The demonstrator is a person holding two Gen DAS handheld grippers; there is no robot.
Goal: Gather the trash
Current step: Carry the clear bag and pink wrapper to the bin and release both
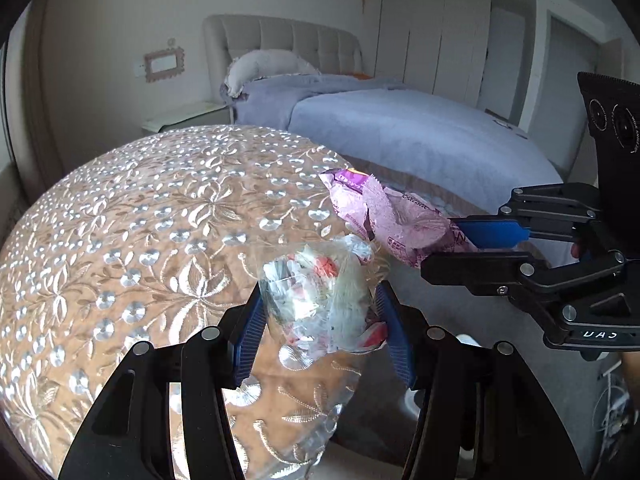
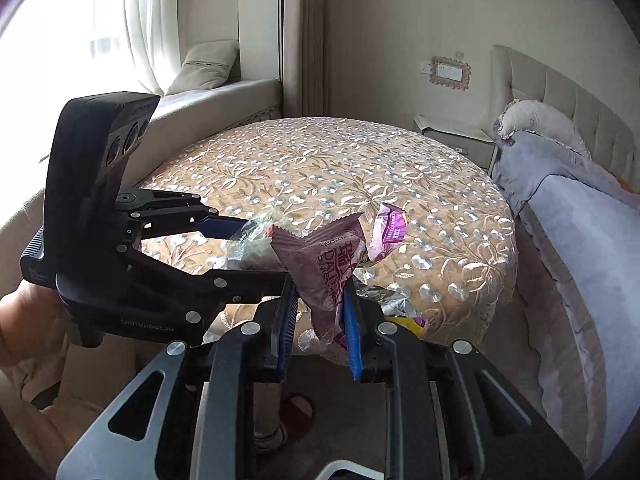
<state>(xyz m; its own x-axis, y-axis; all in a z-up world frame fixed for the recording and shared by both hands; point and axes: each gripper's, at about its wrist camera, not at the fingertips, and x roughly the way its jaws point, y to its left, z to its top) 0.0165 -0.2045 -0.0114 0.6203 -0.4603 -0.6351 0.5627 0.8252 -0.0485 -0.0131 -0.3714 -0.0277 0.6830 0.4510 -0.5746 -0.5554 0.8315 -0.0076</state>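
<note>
Fingers [image 1: 394, 344] grip clear bag [image 1: 316, 296] holding crumpled wrappers.

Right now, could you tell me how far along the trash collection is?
Done: the round table shows no loose litter on top. In hand: the left gripper is closed on a clear bag of scraps, and the right gripper on a purple wrapper. Left: both pieces need a bin, and none is in view.

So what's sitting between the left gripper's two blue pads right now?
A clear plastic bag of crumpled wrappers, clamped between the left gripper pads; shown in the left wrist view.
</note>
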